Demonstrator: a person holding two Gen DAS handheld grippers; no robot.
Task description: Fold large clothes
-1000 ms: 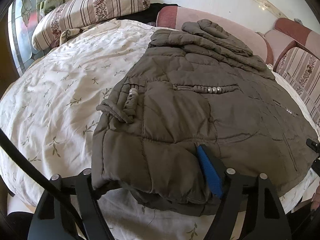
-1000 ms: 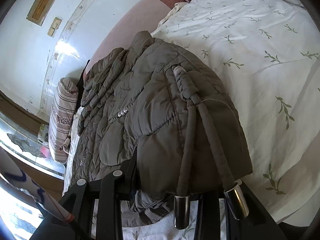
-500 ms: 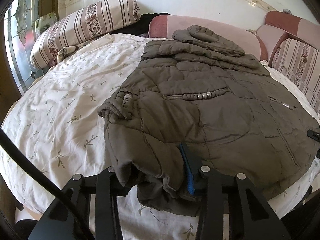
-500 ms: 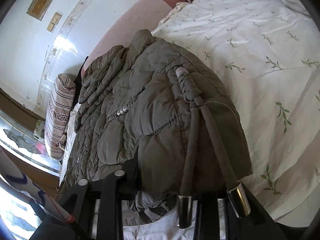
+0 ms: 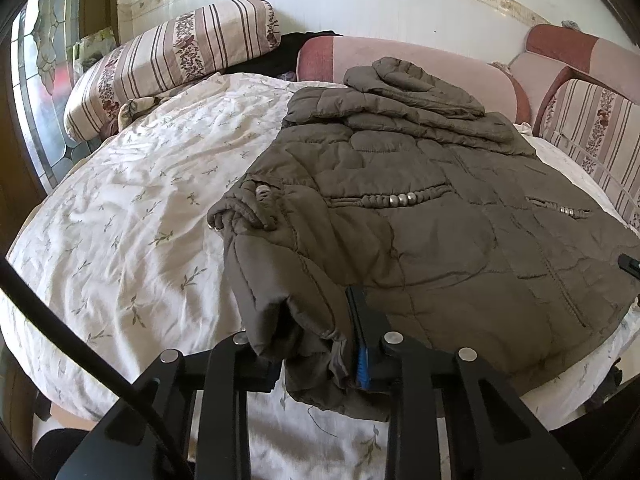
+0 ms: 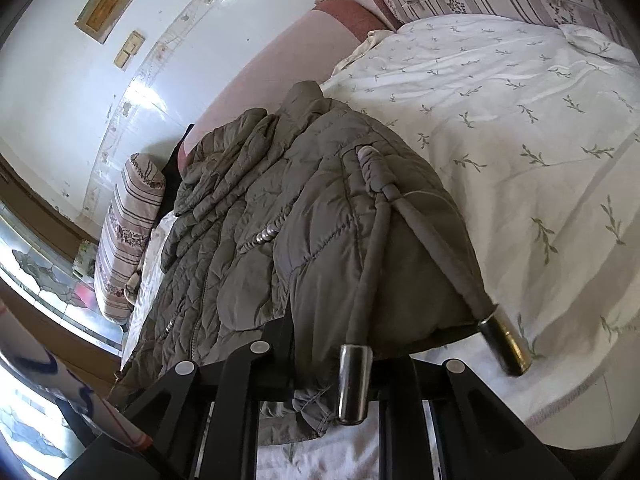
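left wrist view: the left hand-held gripper (image 5: 316,344) at the bottom middle pinches the near edge of the big puffy jacket (image 5: 420,224), which lies across the bed (image 5: 120,216).

right wrist view: the right hand-held gripper (image 6: 332,356) squeezes the jacket's (image 6: 320,216) bunched edge too. two cords (image 6: 436,236) dangle there. the thick, slippery cloth might slide out, or a cord could snag.

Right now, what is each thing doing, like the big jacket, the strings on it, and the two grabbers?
Jacket: partly folded, lying on the bed, near hem lifted.
Left hand-held gripper: shut on the jacket hem.
Right hand-held gripper: shut on the jacket edge.
Drawcords: loose, metal tips dangling over the gripper.
Bedsheet: spread out, wrinkled.
Striped pillow: lying by the wall.
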